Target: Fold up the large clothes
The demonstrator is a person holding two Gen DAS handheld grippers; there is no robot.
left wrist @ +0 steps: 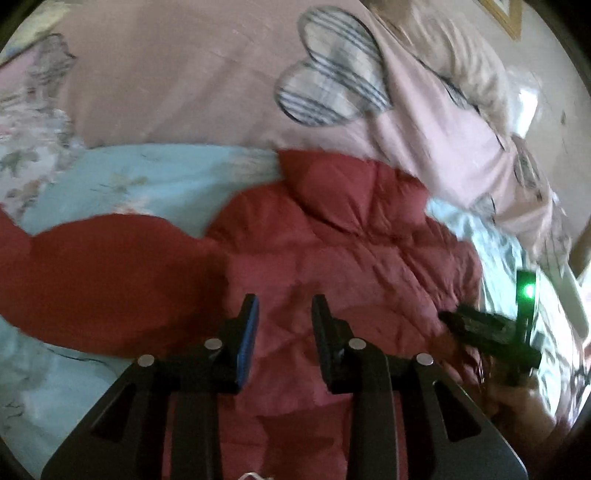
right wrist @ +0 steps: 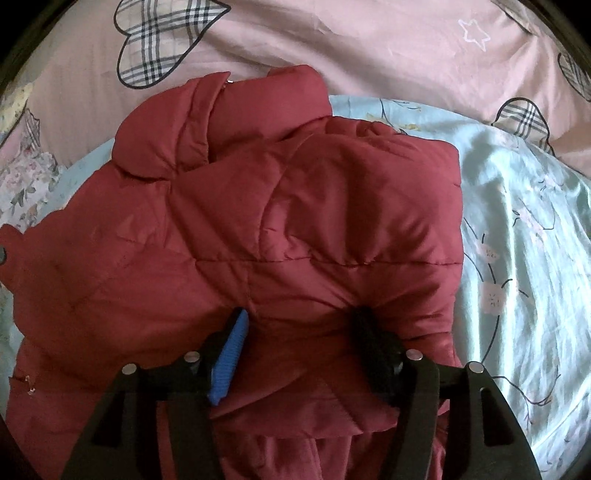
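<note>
A dark red quilted puffer jacket lies on a bed, with one sleeve stretched out to the left. In the right wrist view the jacket is partly folded, its collar at the far end. My left gripper hovers over the jacket, jaws open and empty. My right gripper has its jaws spread wide, with a thick fold of jacket bulging between the fingers; whether it grips is unclear. It also shows in the left wrist view at the jacket's right edge, blurred.
The jacket rests on a light blue floral sheet. A pink duvet with plaid hearts lies bunched along the far side. A wall and a picture frame corner show at the upper right.
</note>
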